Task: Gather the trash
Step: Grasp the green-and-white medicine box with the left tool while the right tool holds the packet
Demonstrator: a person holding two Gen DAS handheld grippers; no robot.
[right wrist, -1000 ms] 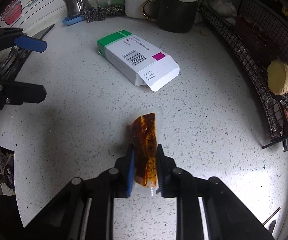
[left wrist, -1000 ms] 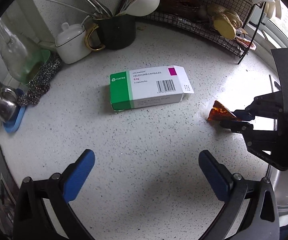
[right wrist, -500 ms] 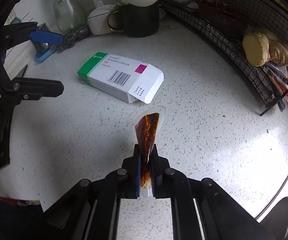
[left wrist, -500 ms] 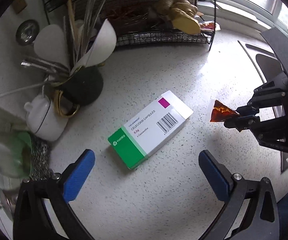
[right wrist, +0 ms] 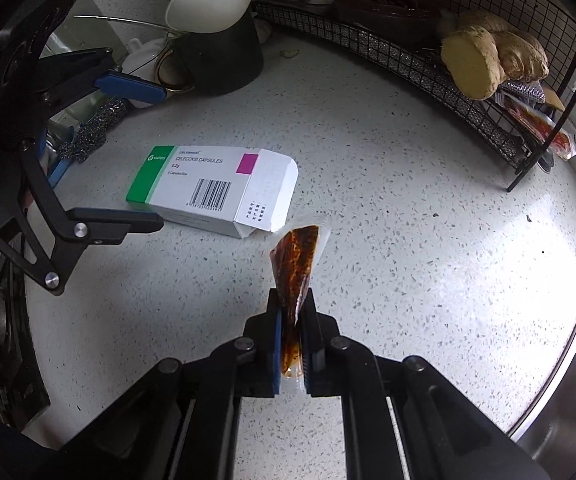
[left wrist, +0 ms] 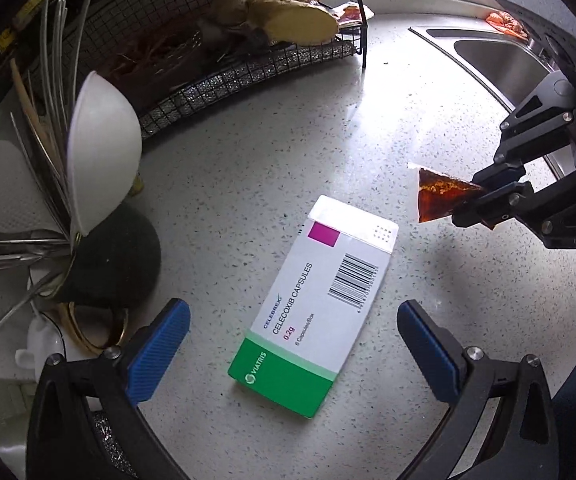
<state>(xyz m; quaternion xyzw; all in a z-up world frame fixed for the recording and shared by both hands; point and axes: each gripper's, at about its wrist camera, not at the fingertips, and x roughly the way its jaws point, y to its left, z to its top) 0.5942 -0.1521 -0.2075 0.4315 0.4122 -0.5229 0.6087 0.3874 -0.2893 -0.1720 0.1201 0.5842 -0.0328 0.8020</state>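
My right gripper (right wrist: 291,312) clamps the sauce sachet (right wrist: 296,264), its lower end hidden. My left gripper (left wrist: 294,334) gapes over the medicine box (left wrist: 314,304), lying diagonally.

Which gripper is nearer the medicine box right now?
Left. The open left gripper hangs over the medicine box, its fingers either side. The right gripper, shut on the sauce packet, is beside the box's flap end.

- Left wrist view looks steeply down, close over the tabletop (left wrist: 247,168).
- Right wrist view likewise, facing the rack.
- Both share the medicine box (left wrist: 316,304) (right wrist: 211,188).
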